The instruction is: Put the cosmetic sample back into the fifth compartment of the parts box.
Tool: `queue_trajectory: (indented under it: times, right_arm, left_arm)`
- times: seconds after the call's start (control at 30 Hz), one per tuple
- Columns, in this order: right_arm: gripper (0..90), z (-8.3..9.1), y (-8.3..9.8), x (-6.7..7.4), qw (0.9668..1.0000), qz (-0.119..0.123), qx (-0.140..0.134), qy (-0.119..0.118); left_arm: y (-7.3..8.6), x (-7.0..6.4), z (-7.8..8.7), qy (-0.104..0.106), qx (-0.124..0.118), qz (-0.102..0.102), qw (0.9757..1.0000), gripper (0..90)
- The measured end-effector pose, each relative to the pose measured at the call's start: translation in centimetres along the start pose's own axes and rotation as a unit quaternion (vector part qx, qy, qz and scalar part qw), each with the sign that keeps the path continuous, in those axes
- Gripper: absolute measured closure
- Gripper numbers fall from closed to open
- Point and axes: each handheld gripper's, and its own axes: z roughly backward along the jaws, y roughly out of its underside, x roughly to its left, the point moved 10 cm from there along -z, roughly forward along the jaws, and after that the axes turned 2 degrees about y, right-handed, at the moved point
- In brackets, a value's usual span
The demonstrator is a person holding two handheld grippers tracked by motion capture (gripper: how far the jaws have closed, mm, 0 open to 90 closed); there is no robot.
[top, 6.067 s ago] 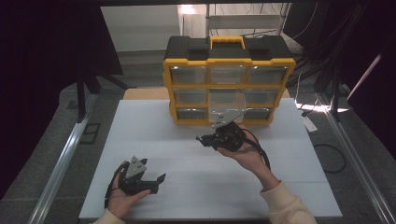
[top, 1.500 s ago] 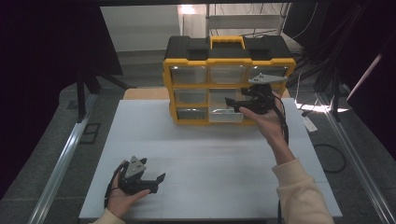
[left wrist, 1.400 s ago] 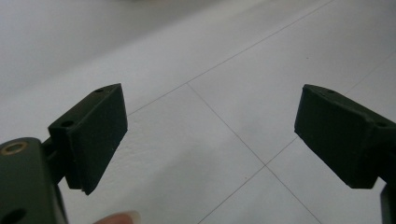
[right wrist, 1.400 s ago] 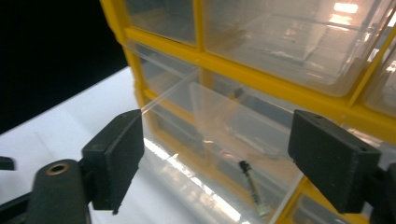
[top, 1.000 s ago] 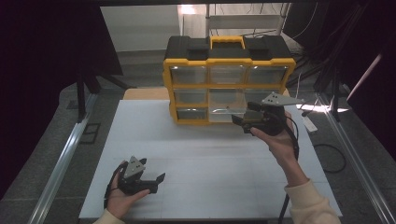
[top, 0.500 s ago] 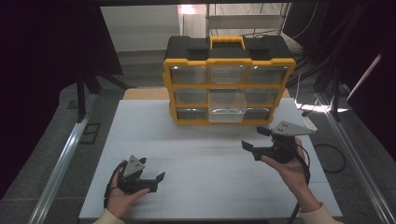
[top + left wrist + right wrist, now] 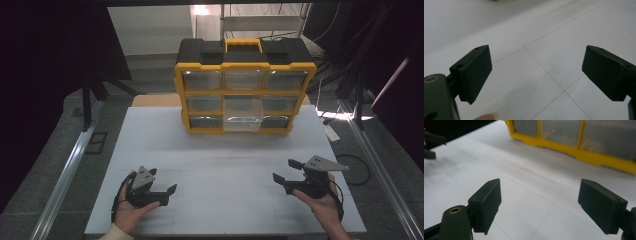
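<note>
While both tongs rest near the front of the white bench (image 7: 220, 150), the left tongs (image 7: 161, 186) and right tongs (image 7: 285, 171) stand wide open and empty. At the far edge stands a yellow organizer (image 7: 245, 85), its middle clear drawer (image 7: 242, 113) pulled out.

The white flat bench (image 7: 225, 165) is lit evenly from above and is seen brightly against very dark surroundings in the high view. A glaring patch is caught at the top centre, behind the yellow and black plastic drawer organiser (image 7: 244, 85). Soft, short shadows are thrown under both hands. In the right gripper view the organiser (image 7: 574, 137) is rendered blurred; the black block-shaped fingers (image 7: 486, 203) are held reasonably sharp. In the left gripper view the far bench (image 7: 486, 20) is softened.
</note>
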Motion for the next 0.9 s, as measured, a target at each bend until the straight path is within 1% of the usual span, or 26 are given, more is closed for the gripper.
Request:
queue_trajectory:
  times: [0.03,0.1,0.13,0.2,0.23,0.27,0.37,0.47,0.6,0.7,0.8,0.9]
  right_arm:
    - [18.8,0.1,0.8,-0.3,1.0,-0.003,0.005,0.003]
    - [19.0,0.3,1.7,-0.8,0.9999,-0.007,0.009,0.011]
    - [19.0,0.3,2.1,-1.0,0.9998,-0.011,0.009,0.011]
    - [18.8,0.3,2.9,-1.3,0.9998,-0.012,0.013,0.014]
    - [18.8,0.3,2.9,-1.3,0.9998,-0.012,0.013,0.014]
    - [18.7,0.3,3.6,-1.3,0.9998,-0.011,0.017,0.009]
    - [18.7,0.2,3.8,-1.3,0.9997,-0.009,0.019,0.009]
    - [19.6,0.0,3.8,-1.6,0.9996,-0.003,0.019,0.021]
    - [19.7,0.1,3.8,-1.8,0.9996,-0.005,0.016,0.021]
    - [19.6,0.0,3.9,-1.8,0.9997,-0.003,0.017,0.019]
    - [19.5,-0.1,4.0,-1.5,0.9995,0.012,0.02,0.02]
    - [19.5,-0.1,4.1,-1.5,0.9994,0.015,0.023,0.022]
  left_arm:
    - [0.0,0.0,-0.1,0.0,0.001,0.001,1.0,9.9]
    - [-0.1,-0.1,-0.2,0.001,0.001,0.001,1.0,9.9]
    - [-0.1,-0.1,-0.2,0.002,0.002,0.0,1.0,9.8]
    - [-0.1,-0.1,-0.3,0.002,0.003,-0.001,1.0,9.8]
    - [-0.1,-0.1,-0.3,0.002,0.003,-0.001,1.0,9.8]
    - [-0.1,-0.1,-0.4,0.002,0.004,-0.001,1.0,9.8]
    - [-0.1,-0.1,-0.4,0.002,0.003,-0.001,1.0,9.8]
    - [-0.2,-0.1,-0.3,0.001,0.002,-0.001,1.0,9.8]
    - [-0.1,0.0,-0.1,-0.001,0.0,0.0,1.0,9.8]
    - [-0.2,0.0,0.0,0.0,-0.002,0.001,1.0,9.8]
    - [-0.3,0.0,0.0,0.0,-0.004,0.002,1.0,9.7]
    - [-0.4,0.0,0.0,0.002,-0.004,0.005,1.0,9.7]
